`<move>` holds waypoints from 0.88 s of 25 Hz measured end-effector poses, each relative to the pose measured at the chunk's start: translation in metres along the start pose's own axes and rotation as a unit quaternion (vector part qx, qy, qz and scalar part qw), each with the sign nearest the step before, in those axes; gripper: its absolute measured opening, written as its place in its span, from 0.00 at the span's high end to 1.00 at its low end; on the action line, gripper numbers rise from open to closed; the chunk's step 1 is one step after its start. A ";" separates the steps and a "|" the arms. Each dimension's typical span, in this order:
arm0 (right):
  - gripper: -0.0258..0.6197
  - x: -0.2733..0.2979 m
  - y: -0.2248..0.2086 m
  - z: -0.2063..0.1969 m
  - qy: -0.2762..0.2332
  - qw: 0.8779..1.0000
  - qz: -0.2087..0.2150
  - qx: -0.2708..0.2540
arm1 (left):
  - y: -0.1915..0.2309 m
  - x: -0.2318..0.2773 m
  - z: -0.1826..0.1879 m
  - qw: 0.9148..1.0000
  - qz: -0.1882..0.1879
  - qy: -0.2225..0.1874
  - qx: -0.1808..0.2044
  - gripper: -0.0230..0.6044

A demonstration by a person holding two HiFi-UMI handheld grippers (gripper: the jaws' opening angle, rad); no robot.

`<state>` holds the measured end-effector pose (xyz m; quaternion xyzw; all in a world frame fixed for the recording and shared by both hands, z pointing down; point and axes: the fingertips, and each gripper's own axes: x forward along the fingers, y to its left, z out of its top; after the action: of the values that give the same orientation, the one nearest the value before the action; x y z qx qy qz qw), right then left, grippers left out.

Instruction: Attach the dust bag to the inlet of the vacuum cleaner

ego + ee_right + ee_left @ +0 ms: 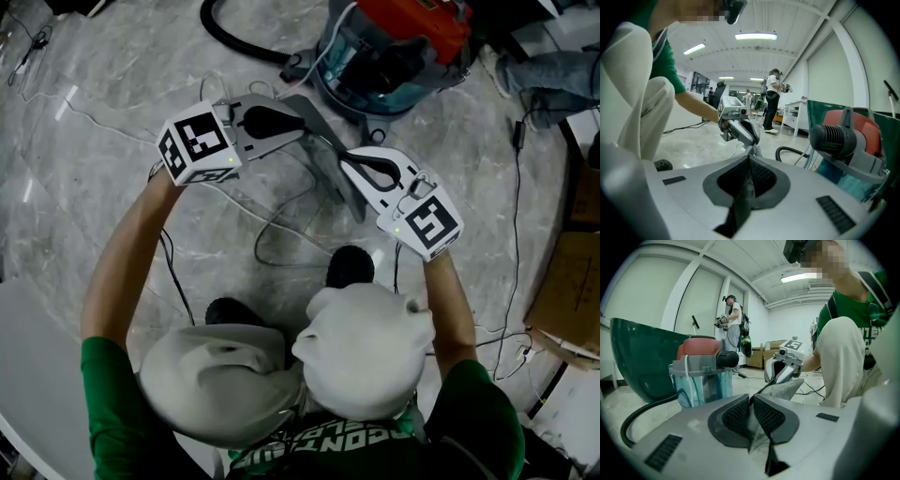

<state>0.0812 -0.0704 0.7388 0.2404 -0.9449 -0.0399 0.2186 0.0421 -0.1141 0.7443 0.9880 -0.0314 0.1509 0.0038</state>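
Note:
The vacuum cleaner (389, 47) has a red lid and a teal see-through tank and stands on the floor ahead of me. Its black inlet port (726, 358) (832, 136) faces my grippers. The grey dust bag (336, 178) hangs between both grippers, short of the vacuum. My left gripper (298, 124) is shut on one edge of the bag (785, 389), and my right gripper (352, 161) is shut on the opposite edge. In the left gripper view, fabric is pinched between the pads (766, 416). The right gripper view shows a dark fold of the bag (740, 201) clamped in the jaws.
A black hose (239, 42) curves away from the vacuum. Thin cables (281, 220) trail over the marble floor. A cardboard box (567, 281) lies at the right and a white tabletop (28, 356) at the left. Another person (733, 329) stands far off near a green tub (637, 357).

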 end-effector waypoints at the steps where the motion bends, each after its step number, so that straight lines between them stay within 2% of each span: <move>1: 0.94 -0.002 0.000 0.002 -0.002 1.000 0.007 -0.003 | -0.001 0.000 0.001 1.000 -0.005 0.000 0.001 0.94; 5: 0.94 -0.006 -0.001 0.009 -0.011 0.999 0.030 -0.010 | -0.006 0.002 0.002 1.000 -0.024 0.005 0.004 0.94; 9: 0.94 -0.011 -0.013 0.015 -0.025 0.999 0.027 0.012 | -0.003 0.001 0.011 1.000 -0.023 0.007 0.004 0.94; 15: 0.94 -0.022 -0.042 0.026 -0.043 0.997 -0.015 0.054 | 0.004 0.002 0.036 0.999 -0.019 0.023 0.037 0.94; 22: 0.94 -0.032 -0.068 0.045 -0.055 0.995 -0.060 0.060 | 0.028 0.005 0.072 0.997 0.005 0.017 0.071 0.94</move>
<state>0.1166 -0.1170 0.6738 0.3068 -0.9401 -0.0095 0.1484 0.0664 -0.1434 0.6767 0.9829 -0.0259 0.1698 -0.0670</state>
